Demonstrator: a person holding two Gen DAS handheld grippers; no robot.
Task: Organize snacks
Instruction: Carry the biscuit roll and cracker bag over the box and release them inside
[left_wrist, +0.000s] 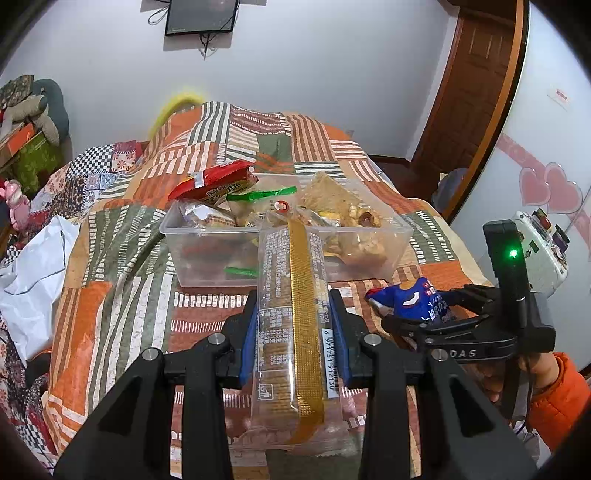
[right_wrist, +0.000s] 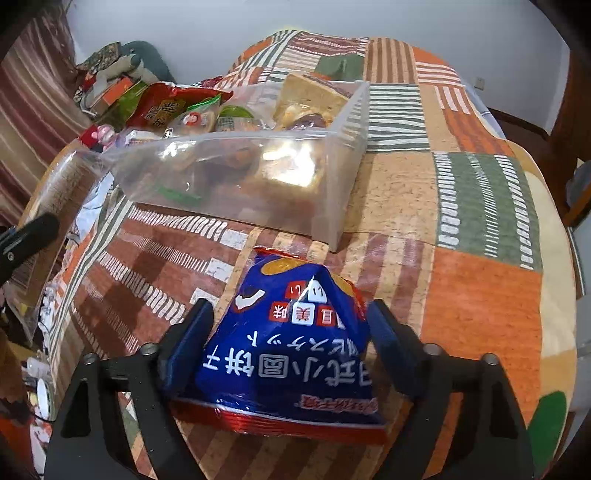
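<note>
On the patchwork quilt (right_wrist: 461, 206), left fingers (left_wrist: 255, 332) clamp the cracker sleeve (left_wrist: 291, 317); right fingers (right_wrist: 388, 336) clamp the blue bag (right_wrist: 291, 347).

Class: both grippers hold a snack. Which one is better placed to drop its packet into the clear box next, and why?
Probably the left gripper: its cracker sleeve already reaches the clear box at its near wall. The right gripper holds the blue bag short of the box's corner.

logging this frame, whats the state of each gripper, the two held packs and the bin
left gripper: shut on the clear cracker pack
clear cracker pack: held upright, in front of the bin
right gripper: shut on the blue snack bag
blue snack bag: held, outside the bin
clear plastic bin: open-topped, piled with snacks, on the patchwork cover
</note>
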